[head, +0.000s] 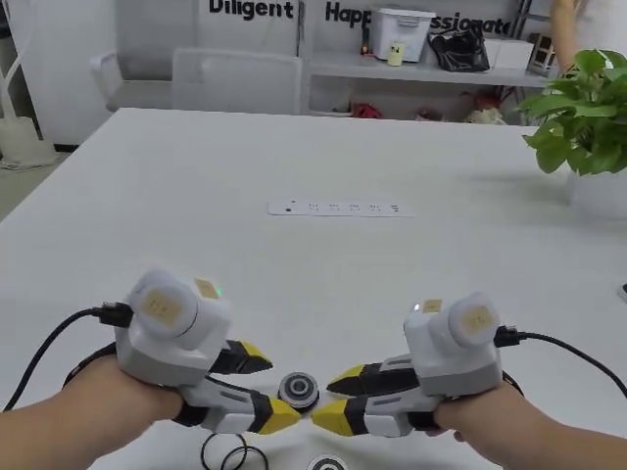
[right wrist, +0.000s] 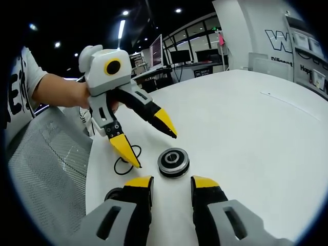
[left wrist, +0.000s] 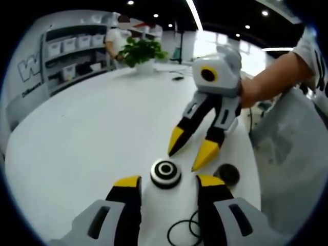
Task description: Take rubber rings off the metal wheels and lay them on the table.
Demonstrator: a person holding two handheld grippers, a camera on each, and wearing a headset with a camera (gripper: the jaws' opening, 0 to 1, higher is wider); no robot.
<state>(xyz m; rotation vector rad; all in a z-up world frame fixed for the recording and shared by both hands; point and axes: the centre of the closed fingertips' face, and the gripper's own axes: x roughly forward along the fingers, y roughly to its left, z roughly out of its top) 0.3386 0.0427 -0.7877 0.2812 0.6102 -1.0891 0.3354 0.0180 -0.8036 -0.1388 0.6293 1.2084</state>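
Observation:
A small metal wheel with a dark rubber rim lies flat on the white table near its front edge. It is also in the left gripper view as the wheel and in the right gripper view as the wheel. My left gripper is open just left of it, and my right gripper is open just right of it, the tips facing each other. Neither touches the wheel. Thin black rubber rings lie loose by the table's edge. A second wheel sits close by.
A white power strip lies mid-table. A potted plant stands at the far right. Chairs and a shelf with boxes are beyond the far edge. Black cables trail from both grippers.

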